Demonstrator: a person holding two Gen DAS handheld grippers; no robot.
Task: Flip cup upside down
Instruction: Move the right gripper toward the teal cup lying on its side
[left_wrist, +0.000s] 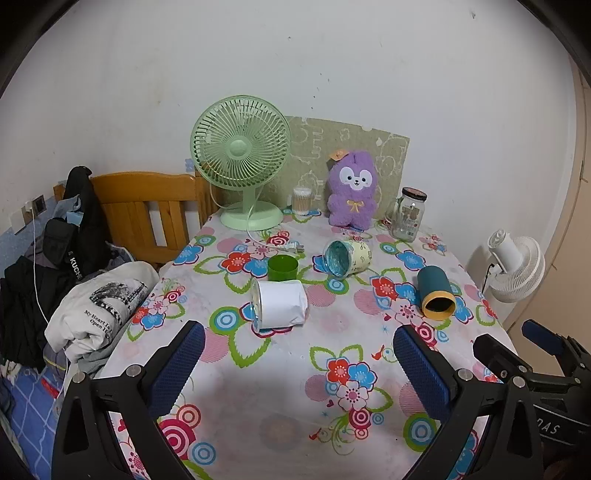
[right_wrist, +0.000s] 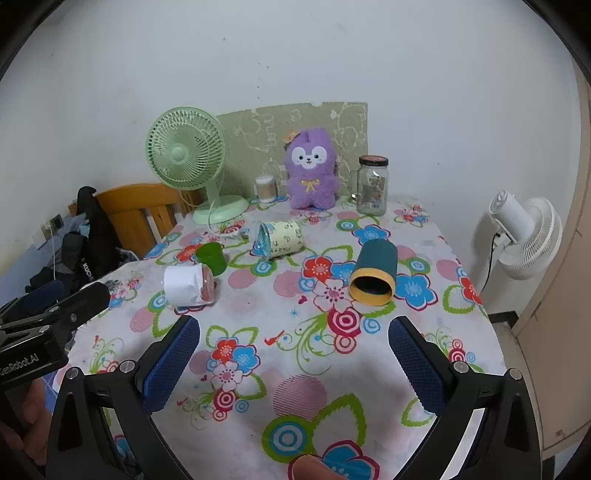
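Several cups are on the flowered tablecloth (left_wrist: 295, 369). A white cup (left_wrist: 280, 304) (right_wrist: 188, 286) lies on its side. A small green cup (left_wrist: 282, 267) (right_wrist: 212, 258) stands upright behind it. A pale yellow cup with a teal inside (left_wrist: 349, 256) (right_wrist: 282, 238) lies on its side. A teal cup with a yellow rim (left_wrist: 436, 291) (right_wrist: 375, 273) lies on its side, mouth toward me. My left gripper (left_wrist: 299, 350) is open and empty, short of the white cup. My right gripper (right_wrist: 293, 343) is open and empty, short of the teal cup.
At the back stand a green desk fan (left_wrist: 242, 162), a purple plush toy (left_wrist: 352, 188), a glass jar (left_wrist: 408, 214) and a cotton swab tub (left_wrist: 302, 201). A wooden chair (left_wrist: 147, 214) and clothes (left_wrist: 92, 295) are left. A white fan (left_wrist: 515, 266) is right.
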